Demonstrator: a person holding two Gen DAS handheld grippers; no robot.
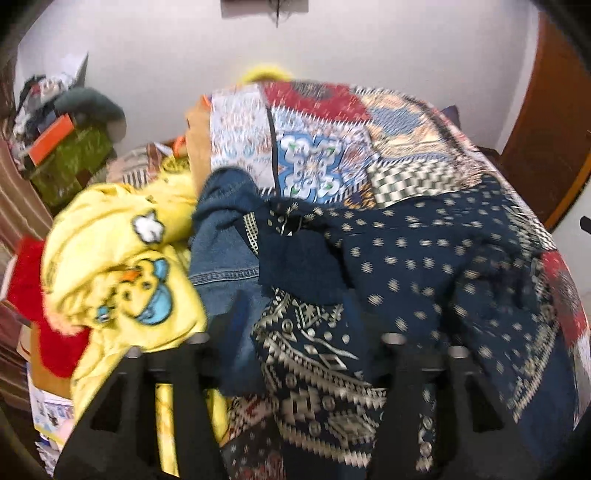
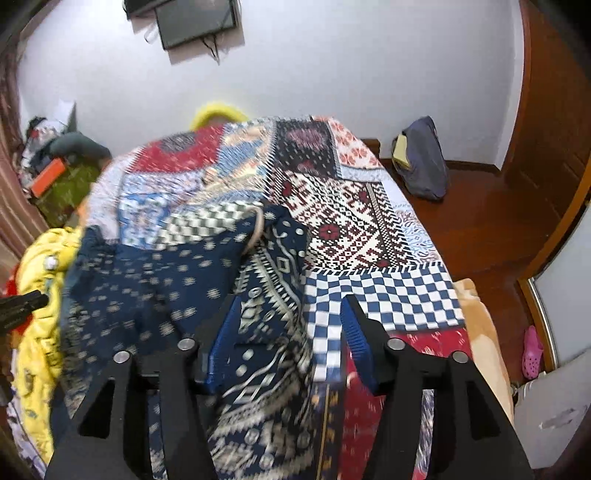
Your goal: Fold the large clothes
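A navy garment with white dots and a geometric border lies crumpled on the patchwork bedspread. My left gripper hovers over its patterned hem, jaws wide apart, nothing pressed between them. To its left lie a denim piece and a yellow duck-print garment. In the right wrist view the same navy garment spreads under my right gripper, which is open, its blue pads clear of the cloth. The left gripper's tip shows at the left edge.
A red cloth and a cluttered green box sit left of the bed. On the wooden floor to the right are a grey backpack and a pink shoe. A screen hangs on the wall.
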